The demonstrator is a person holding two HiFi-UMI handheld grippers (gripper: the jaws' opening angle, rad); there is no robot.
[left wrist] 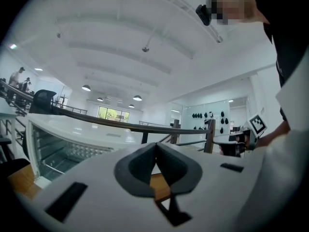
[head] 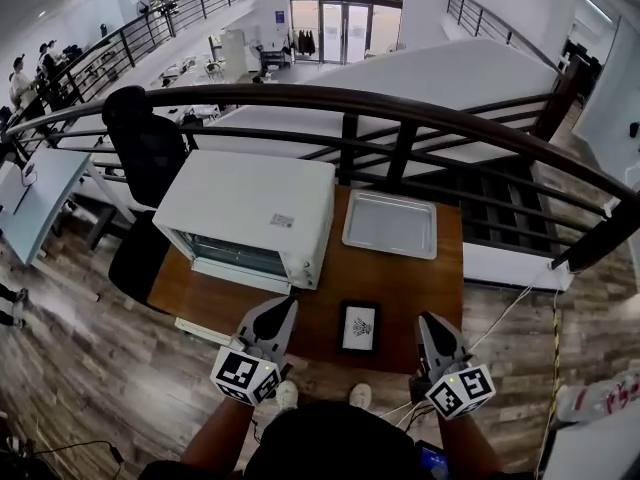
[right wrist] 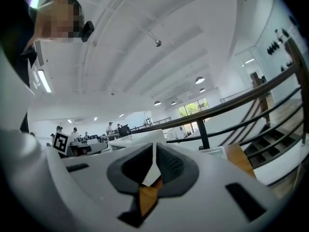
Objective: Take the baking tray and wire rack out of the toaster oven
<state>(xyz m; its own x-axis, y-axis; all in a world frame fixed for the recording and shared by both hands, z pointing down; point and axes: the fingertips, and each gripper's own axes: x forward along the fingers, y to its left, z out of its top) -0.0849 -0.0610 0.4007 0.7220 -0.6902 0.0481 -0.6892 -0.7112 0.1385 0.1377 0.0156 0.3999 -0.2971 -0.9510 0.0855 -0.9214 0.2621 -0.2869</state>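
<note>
A white toaster oven point(head: 245, 213) stands on the left half of the wooden table point(head: 400, 288), its glass front point(head: 235, 255) towards me. In the left gripper view its inside point(left wrist: 63, 151) shows, with thin wires across it. A silver baking tray point(head: 390, 223) lies flat on the table, right of the oven. My left gripper point(head: 288, 306) hovers at the table's front edge, jaws together with nothing between them point(left wrist: 155, 146). My right gripper point(head: 426, 320) is level with it further right, also shut and holding nothing point(right wrist: 154, 146).
A small black-framed card point(head: 359, 328) lies on the table front between the grippers. A dark curved railing point(head: 400, 108) runs behind the table. A black office chair point(head: 150, 148) stands left of the oven. Stairs point(head: 500, 198) drop away at the right.
</note>
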